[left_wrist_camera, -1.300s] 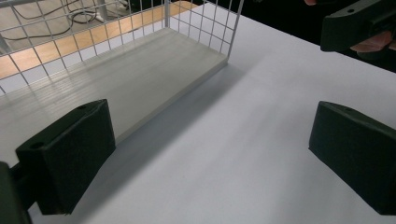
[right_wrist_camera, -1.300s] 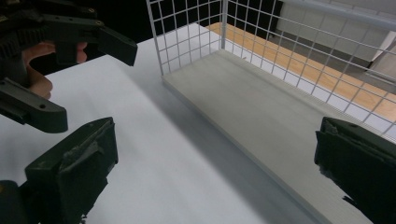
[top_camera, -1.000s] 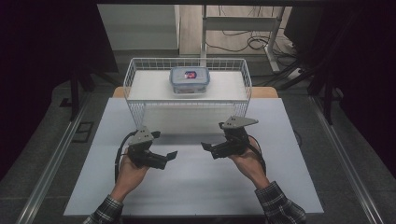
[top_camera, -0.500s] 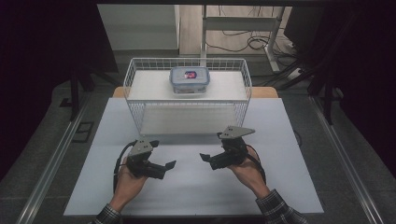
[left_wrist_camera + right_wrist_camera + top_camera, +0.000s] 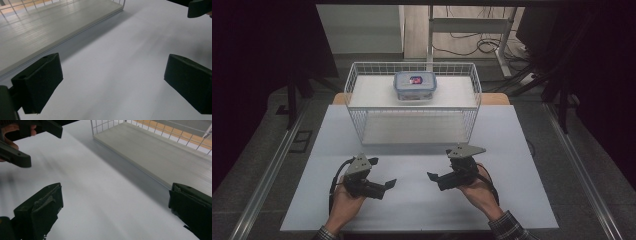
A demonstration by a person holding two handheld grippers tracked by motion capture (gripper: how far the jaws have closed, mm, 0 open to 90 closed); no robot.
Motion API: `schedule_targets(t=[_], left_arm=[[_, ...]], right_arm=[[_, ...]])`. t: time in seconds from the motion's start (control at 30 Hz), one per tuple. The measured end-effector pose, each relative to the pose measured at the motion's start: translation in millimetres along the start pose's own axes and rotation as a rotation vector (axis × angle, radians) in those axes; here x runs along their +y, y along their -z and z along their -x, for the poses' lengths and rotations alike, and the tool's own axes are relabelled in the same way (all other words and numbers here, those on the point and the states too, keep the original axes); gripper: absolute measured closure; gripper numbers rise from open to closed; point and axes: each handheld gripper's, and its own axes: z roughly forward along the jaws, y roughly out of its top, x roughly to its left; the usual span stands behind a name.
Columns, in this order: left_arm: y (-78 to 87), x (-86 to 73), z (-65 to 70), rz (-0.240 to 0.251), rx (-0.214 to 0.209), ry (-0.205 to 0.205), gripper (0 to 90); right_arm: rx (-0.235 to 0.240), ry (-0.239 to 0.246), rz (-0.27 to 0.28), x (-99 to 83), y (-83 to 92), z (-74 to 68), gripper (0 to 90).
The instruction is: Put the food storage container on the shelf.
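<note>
A white wire basket [image 5: 412,131] stands at the far middle of the white table. Inside it, at the back, sits a clear lidded food box [image 5: 415,85] with a red-and-blue item showing through the lid. My left gripper [image 5: 387,184] hovers low over the table near the front left, open and empty, pointing right. My right gripper [image 5: 432,176] is open and empty at the front right, pointing left toward the other. In the left gripper view its jaws frame bare table with the basket's floor [image 5: 37,27] beyond. The right gripper view shows the basket's corner [image 5: 105,127] and the left gripper [image 5: 27,135] farther off.
The white table top [image 5: 412,210] ends just behind my hands at the front edge. A metal rail [image 5: 272,170] runs along the left side and another along the right. Cables and a desk frame [image 5: 472,30] lie on the floor beyond the basket.
Both grippers have drawn back from the basket toward the table's front edge, still open and empty. The basket and food box have not moved.
</note>
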Motion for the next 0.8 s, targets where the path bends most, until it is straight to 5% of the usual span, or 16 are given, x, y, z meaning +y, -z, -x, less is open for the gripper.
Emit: schedule_targets(t=[0.8], left_arm=[[25.1, -29.4, -6.4, -0.025, 0.043, 0.053, 1.8]], right_arm=[[-0.043, 0.005, -0.044, -35.1, 17.8, 1.5, 0.0]])
